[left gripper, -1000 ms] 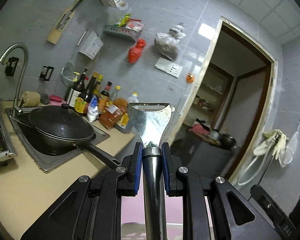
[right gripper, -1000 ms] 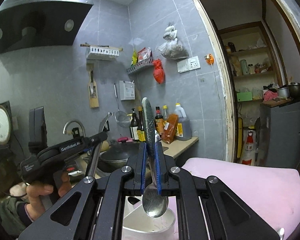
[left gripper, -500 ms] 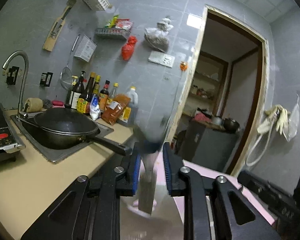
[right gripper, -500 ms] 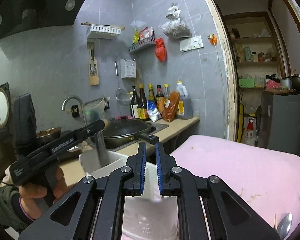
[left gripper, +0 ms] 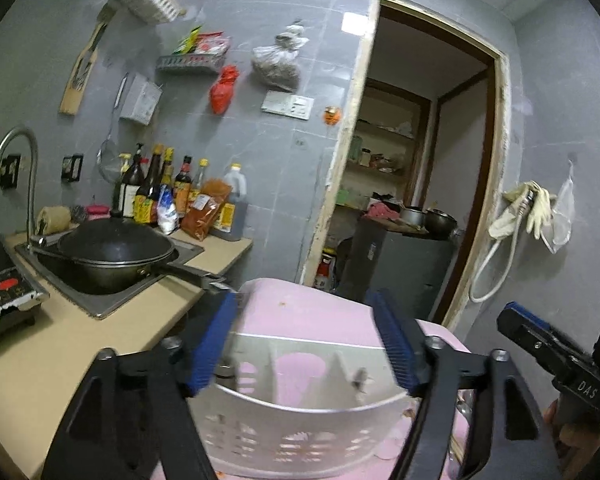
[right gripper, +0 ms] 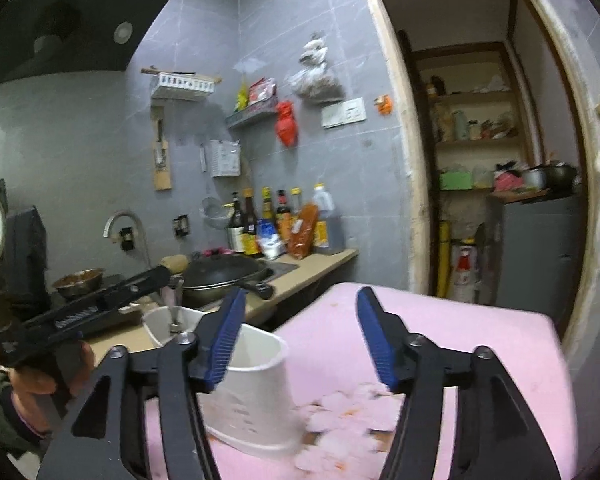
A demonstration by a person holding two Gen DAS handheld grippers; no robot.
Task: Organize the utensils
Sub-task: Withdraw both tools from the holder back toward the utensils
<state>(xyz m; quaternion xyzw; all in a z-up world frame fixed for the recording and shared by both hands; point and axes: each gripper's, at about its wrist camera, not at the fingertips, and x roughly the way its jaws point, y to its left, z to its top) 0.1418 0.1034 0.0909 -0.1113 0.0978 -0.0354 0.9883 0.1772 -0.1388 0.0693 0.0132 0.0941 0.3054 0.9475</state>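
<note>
your left gripper [left gripper: 304,344] and right gripper [right gripper: 298,340] gape wide, empty; a utensil [right gripper: 175,317] stands in the holder [left gripper: 300,412] below; any remaining unseen.

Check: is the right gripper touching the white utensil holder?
Cannot tell. In the right wrist view the right gripper is wide open; its left finger overlaps the white utensil holder in the picture, but no gap or contact shows plainly.

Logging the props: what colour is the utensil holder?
White, on the pink surface; the utensil holder shows best in the right wrist view.
</note>
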